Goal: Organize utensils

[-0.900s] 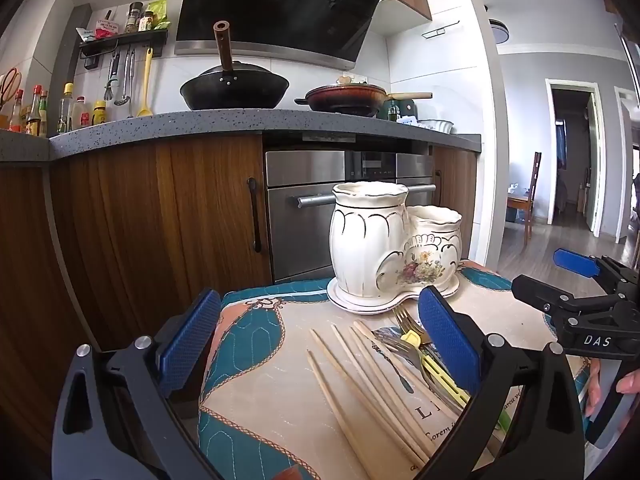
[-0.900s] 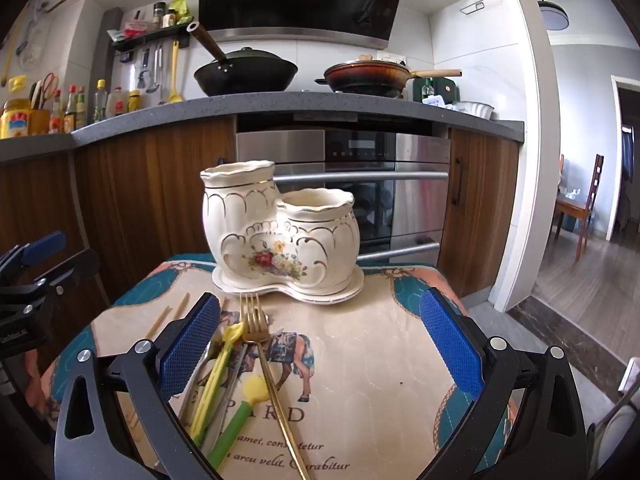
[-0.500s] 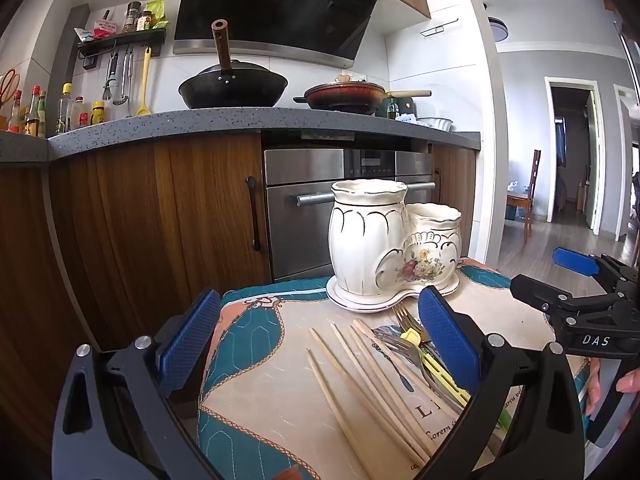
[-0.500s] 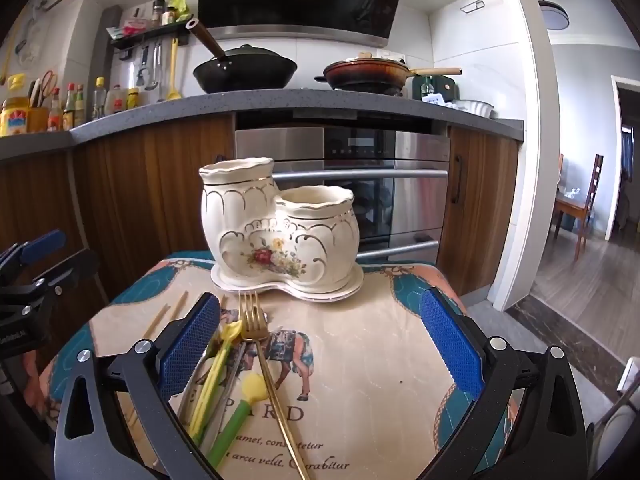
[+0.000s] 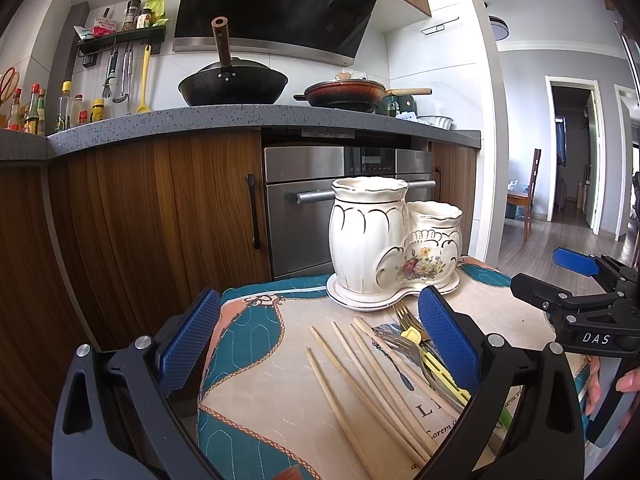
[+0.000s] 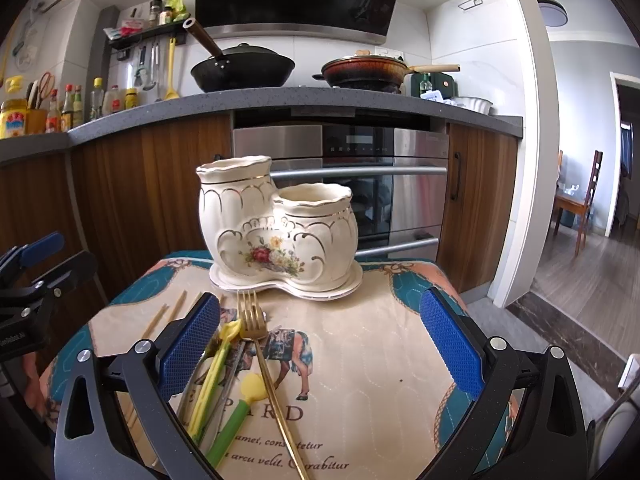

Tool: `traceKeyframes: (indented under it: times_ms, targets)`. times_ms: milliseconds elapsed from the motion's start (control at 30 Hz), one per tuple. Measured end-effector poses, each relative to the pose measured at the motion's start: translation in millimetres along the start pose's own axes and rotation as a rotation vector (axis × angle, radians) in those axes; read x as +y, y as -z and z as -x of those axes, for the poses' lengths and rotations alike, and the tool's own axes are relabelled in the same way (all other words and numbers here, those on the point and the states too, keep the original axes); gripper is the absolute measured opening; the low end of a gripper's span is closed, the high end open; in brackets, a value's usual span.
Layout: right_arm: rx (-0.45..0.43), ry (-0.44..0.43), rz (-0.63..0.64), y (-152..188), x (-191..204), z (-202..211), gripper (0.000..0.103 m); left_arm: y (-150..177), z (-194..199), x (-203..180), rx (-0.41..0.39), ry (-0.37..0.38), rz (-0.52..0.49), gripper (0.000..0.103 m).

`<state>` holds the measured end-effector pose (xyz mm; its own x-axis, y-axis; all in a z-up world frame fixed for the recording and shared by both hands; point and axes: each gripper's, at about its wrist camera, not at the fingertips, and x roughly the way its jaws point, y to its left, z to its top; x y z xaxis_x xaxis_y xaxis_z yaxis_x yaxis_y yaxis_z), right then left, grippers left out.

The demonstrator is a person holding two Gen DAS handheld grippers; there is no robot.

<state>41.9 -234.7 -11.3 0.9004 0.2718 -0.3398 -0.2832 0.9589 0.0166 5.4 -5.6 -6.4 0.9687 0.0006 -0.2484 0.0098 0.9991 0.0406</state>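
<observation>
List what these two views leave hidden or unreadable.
- Inside of the ceramic holder: both views look from below its rims.
- Silver cutlery, left view: covered by the left tool's finger.
- Chopsticks, right view: mostly behind the right tool's finger.
- Gold fork handle end: cut off by the bottom edge.

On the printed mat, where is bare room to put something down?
The mat lies bare between the gold fork and its right edge, in front of the ceramic holder. A smaller bare patch is left of the chopsticks. Crowded: chopsticks, forks and the green-handled utensil lie together there.
</observation>
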Motion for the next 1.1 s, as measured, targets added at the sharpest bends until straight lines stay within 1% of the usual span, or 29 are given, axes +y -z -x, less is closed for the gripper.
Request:
traceKeyframes:
  times_ms: [1100]
  targets:
    - [0.002, 0.000, -0.002, 0.1, -1.9, 1.3, 0.099, -0.9, 0.1, 0.0, 0.004, 0.000, 0.000, 0.098]
